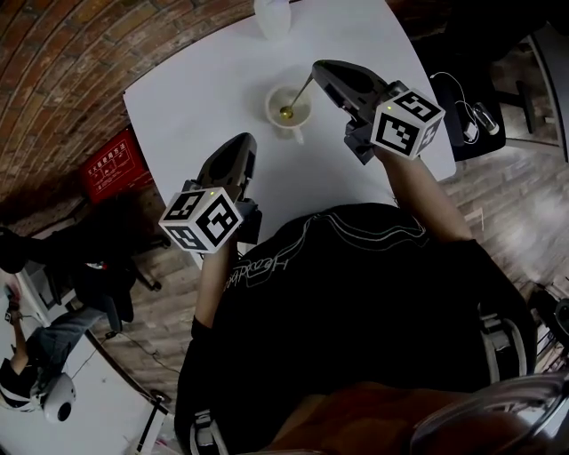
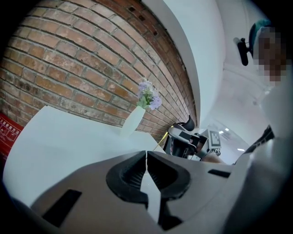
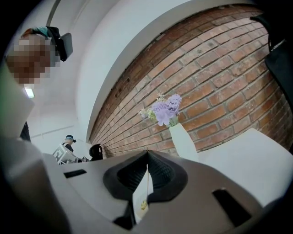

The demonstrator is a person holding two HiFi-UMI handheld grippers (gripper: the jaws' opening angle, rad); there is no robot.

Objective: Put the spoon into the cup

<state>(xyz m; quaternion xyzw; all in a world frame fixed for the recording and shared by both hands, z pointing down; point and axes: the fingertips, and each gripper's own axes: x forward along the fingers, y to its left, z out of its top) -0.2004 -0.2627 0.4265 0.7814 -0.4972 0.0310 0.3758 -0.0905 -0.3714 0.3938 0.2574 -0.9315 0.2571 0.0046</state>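
A white cup [image 1: 277,99] stands on the white table [image 1: 204,89], near its middle. A thin gold spoon [image 1: 287,112] leans in it, bowl down inside the cup, handle rising to the right. My right gripper [image 1: 316,67] is shut on the top of that handle, just right of and above the cup. In the right gripper view the handle runs down between the shut jaws of the right gripper [image 3: 147,157] to the spoon's bowl [image 3: 143,205]. My left gripper [image 1: 247,142] is shut on nothing, left of and nearer than the cup, seen also as the left gripper [image 2: 146,157].
A white vase [image 1: 273,16] with purple flowers [image 3: 165,109] stands at the table's far edge before a brick wall. A red crate [image 1: 116,164] sits on the floor at the left. A dark desk with cables [image 1: 471,120] lies to the right.
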